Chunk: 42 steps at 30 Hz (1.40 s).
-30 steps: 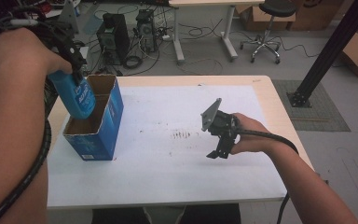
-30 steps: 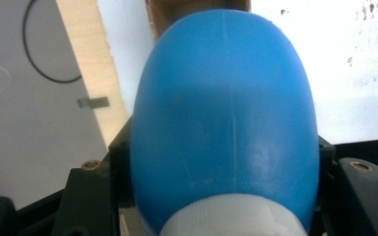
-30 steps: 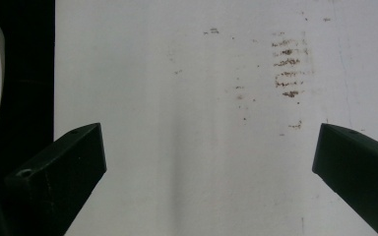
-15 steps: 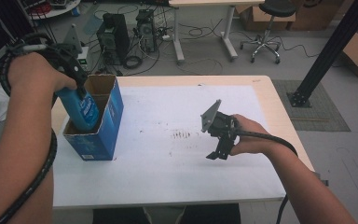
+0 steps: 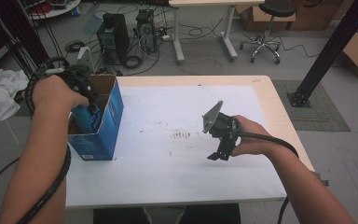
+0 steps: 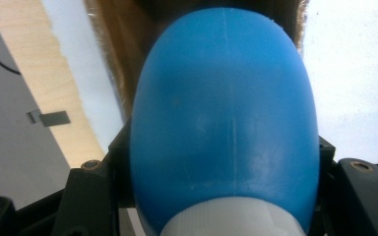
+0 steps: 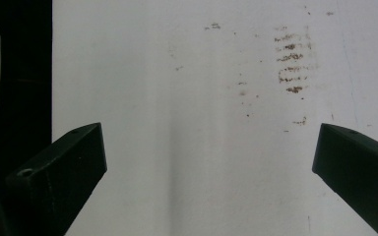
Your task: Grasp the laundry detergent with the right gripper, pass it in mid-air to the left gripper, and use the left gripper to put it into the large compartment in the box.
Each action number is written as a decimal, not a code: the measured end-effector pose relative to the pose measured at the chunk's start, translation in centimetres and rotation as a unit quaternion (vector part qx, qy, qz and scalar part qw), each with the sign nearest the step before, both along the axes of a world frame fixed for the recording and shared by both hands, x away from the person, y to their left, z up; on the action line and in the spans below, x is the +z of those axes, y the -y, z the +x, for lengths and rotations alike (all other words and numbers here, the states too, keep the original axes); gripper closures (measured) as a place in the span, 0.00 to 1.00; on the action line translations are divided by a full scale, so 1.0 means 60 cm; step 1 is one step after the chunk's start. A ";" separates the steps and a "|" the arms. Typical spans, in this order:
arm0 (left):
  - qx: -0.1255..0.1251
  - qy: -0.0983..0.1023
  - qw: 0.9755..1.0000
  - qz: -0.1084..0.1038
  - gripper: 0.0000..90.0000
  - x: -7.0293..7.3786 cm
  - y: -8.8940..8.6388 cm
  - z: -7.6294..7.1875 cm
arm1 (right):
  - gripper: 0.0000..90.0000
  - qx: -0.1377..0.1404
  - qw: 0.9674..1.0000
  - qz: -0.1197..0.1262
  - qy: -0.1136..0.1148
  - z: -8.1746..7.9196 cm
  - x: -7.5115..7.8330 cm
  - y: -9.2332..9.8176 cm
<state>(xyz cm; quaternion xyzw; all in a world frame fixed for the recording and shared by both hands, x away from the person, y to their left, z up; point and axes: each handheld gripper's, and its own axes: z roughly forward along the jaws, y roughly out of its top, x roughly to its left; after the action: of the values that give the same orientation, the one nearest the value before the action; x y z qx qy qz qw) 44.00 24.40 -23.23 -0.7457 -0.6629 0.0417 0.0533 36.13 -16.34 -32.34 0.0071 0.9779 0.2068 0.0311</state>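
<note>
One rounded blue plastic bottle (image 6: 224, 118), pinched in the left hand-held gripper (image 5: 86, 100), hangs inside an open blue cardboard box (image 5: 103, 133) for packing; right hand-held gripper (image 5: 221, 151) spread, idle above the white surface (image 5: 168, 177).

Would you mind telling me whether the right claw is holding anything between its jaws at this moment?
No, the right claw has its jaws spread wide apart over the bare white table, with nothing between them.

Blue bottle (image 6: 226, 118) with white cap, blue cardboard box (image 5: 103, 122), black tool (image 7: 209, 162), brown-speckled white table (image 5: 177, 177)
</note>
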 end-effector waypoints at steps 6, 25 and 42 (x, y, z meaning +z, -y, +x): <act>0.000 -0.006 1.000 -0.002 0.44 -0.030 0.002 0.004 | 0.00 -0.002 1.000 0.001 0.001 0.000 -0.001 0.004; 0.001 -0.019 1.000 0.001 0.44 -0.094 -0.003 0.013 | 0.00 -0.005 1.000 -0.003 -0.004 0.000 -0.009 0.008; -0.004 -0.002 1.000 -0.005 0.43 -0.098 -0.006 0.012 | 0.00 -0.006 1.000 -0.003 -0.005 0.001 -0.010 0.009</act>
<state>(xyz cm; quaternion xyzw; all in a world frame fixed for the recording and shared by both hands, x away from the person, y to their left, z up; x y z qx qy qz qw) 44.70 24.76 -29.10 -0.7488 -0.6592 0.0462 0.0513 36.19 -16.89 -32.92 0.0140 0.9786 0.2036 0.0274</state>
